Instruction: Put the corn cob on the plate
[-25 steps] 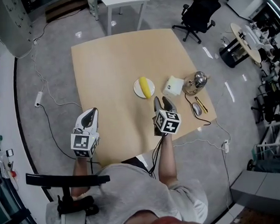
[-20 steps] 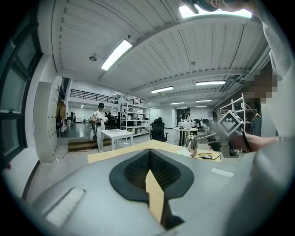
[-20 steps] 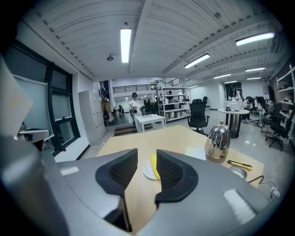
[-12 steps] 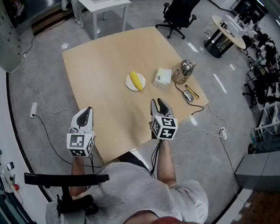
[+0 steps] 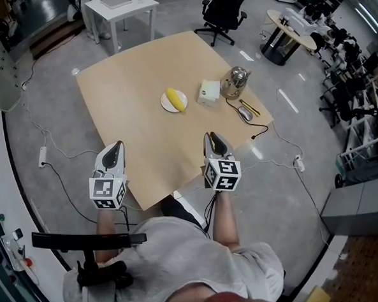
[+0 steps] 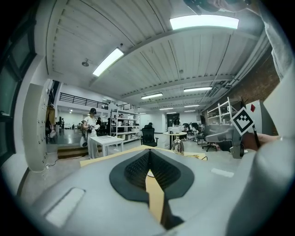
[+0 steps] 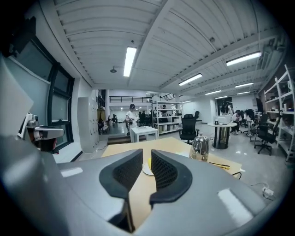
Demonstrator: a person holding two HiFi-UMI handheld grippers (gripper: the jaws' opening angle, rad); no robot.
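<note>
On table (image 5: 131, 93) centre: corn cob (image 5: 175, 98) lies on plate (image 5: 165, 104). Left gripper (image 5: 114, 146) jaws together, empty. Right gripper (image 5: 213, 136) jaws just closing, slim gap, nothing between.

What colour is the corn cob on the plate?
Yellow corn cob, clearest in the head view.

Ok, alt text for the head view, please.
A yellow corn cob lies on a white plate on a tan table. The left gripper and right gripper hover at its near edge, empty; the right's jaws have just been closing.
</note>
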